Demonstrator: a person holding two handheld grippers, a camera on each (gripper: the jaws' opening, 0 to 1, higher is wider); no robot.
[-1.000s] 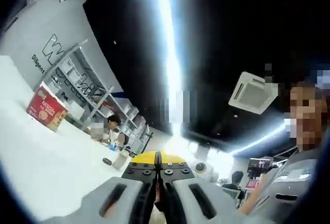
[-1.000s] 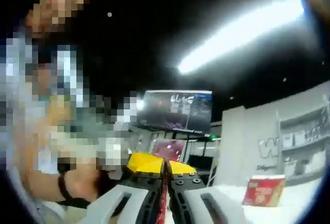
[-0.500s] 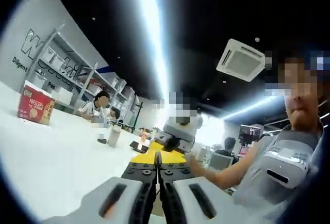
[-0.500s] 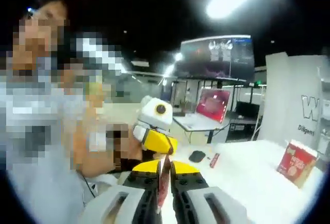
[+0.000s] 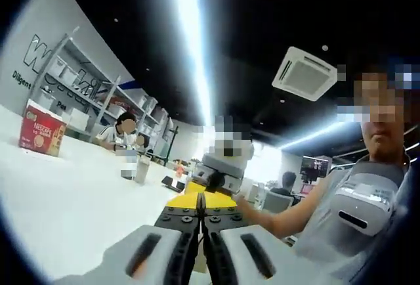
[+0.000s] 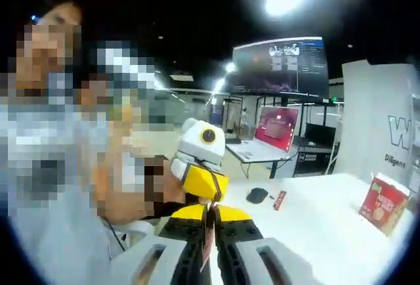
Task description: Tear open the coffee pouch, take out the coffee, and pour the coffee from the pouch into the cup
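In the right gripper view my right gripper is shut on a thin red coffee pouch, seen edge-on between its yellow-tipped jaws. My left gripper comes in from the left, and its yellow tips meet the pouch's far end. In the left gripper view my left gripper is shut, with the right gripper tip to tip just beyond it; the pouch itself is hidden between them. A pale cup stands far off on the white table.
A red Nescafe box stands at the table's far side. A black mouse, a small red packet and a laptop lie beyond my grippers. The person holding the grippers is close by; another person sits by the shelves.
Over the last second both views swung down towards the table and the two grippers came together tip to tip. In the last half second they barely moved.
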